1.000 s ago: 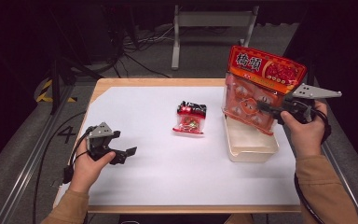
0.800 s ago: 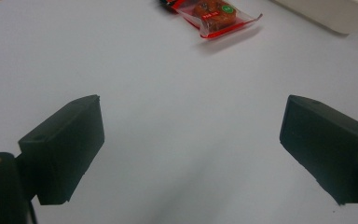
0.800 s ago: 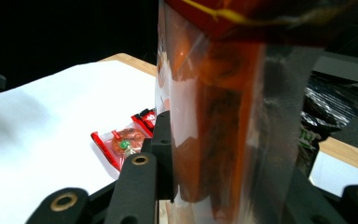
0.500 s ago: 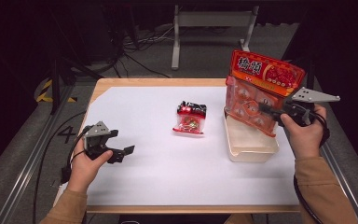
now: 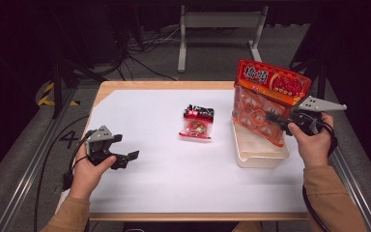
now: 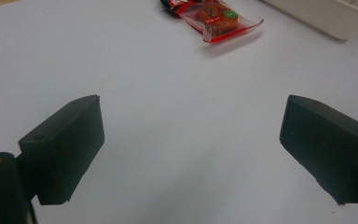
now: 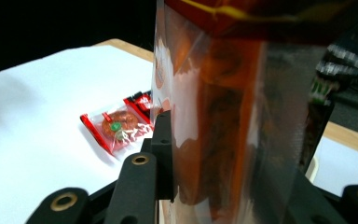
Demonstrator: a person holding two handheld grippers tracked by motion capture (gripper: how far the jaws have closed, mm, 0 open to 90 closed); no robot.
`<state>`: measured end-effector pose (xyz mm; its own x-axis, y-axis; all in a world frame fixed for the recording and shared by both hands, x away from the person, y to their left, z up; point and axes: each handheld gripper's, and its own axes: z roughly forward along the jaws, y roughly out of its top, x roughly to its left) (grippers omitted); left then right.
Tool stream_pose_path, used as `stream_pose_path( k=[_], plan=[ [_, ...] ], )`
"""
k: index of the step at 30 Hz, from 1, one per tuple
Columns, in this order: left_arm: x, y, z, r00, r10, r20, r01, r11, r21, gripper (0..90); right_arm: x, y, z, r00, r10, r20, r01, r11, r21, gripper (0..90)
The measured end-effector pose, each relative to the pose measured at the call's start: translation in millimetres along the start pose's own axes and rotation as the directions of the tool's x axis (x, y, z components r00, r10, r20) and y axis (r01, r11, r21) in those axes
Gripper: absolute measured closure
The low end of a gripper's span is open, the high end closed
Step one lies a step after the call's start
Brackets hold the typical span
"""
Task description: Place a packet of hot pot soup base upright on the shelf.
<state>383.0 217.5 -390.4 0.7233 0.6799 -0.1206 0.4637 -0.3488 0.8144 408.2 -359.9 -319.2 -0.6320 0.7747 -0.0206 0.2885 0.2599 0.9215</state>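
My right gripper (image 5: 274, 119) is shut on a large orange-red snack bag (image 5: 269, 99), which stands upright above the cream tray (image 5: 261, 153) at the table's right. In the right gripper view the bag (image 7: 233, 107) sits squeezed between the black jaws. A small red snack packet (image 5: 197, 122) lies flat at the middle of the white table cover; the same packet (image 6: 214, 16) shows far ahead in the left gripper view and, as the small packet (image 7: 119, 126), to the left in the right gripper view. My left gripper (image 5: 125, 155) rests open near the table's left edge, nothing between its jaws.
The wooden table (image 5: 169, 85) carries a white cover (image 5: 174, 164). A grey metal stand (image 5: 220, 24) and cables lie on the floor beyond the far edge. A cable trails off the left side from my left gripper.
The large bag has shifted slightly in my right gripper, drifting a little over the tray. The left hand has stayed put.
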Motion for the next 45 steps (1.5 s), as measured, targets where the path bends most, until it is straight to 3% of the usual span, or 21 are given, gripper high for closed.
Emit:
stream_pose_path(
  k=[6,21,24,29,33,38,45],
  plan=[
    [1.0,0.1,-0.3,1.0,0.0,-0.002,0.0,1.0,-0.004,7.3,-0.3,-9.8,6.3,1.0,0.003,0.004,-0.003,1.0,0.016,70.4],
    [0.5,-0.6,0.5,1.0,-0.007,0.003,0.007,1.0,0.001,7.3,-9.4,-29.8,7.9,0.9977,0.067,0.015,-0.067,0.997,0.027,70.3],
    [0.9,-0.4,0.7,1.0,-0.002,0.0,0.002,1.0,0.002,7.3,-5.1,-32.6,15.1,0.9987,0.044,0.024,-0.046,0.994,0.094,70.3],
    [1.9,-1.3,1.2,1.0,-0.003,0.0,0.003,1.0,0.004,7.3,-2.3,-34.9,21.0,0.9992,0.038,0.012,-0.039,0.994,0.098,70.3],
    [1.4,-1.6,3.1,1.0,-0.008,0.005,0.008,1.0,0.003,7.3,-1.2,-36.1,28.2,0.9992,0.033,-0.02,-0.03,0.986,0.166,70.2],
    [0.6,-0.7,3.1,1.0,-0.002,0.006,0.002,1.0,0.002,7.3,1.0,-36.8,28.9,0.9995,0.027,-0.018,-0.024,0.985,0.172,70.3],
    [0.7,-0.7,6.4,0.9999,-0.009,0.013,0.008,0.9999,0.013,7.3,-6.3,-46.6,26.0,0.9954,0.096,-0.008,-0.093,0.98,0.176,70.2]
  ],
)
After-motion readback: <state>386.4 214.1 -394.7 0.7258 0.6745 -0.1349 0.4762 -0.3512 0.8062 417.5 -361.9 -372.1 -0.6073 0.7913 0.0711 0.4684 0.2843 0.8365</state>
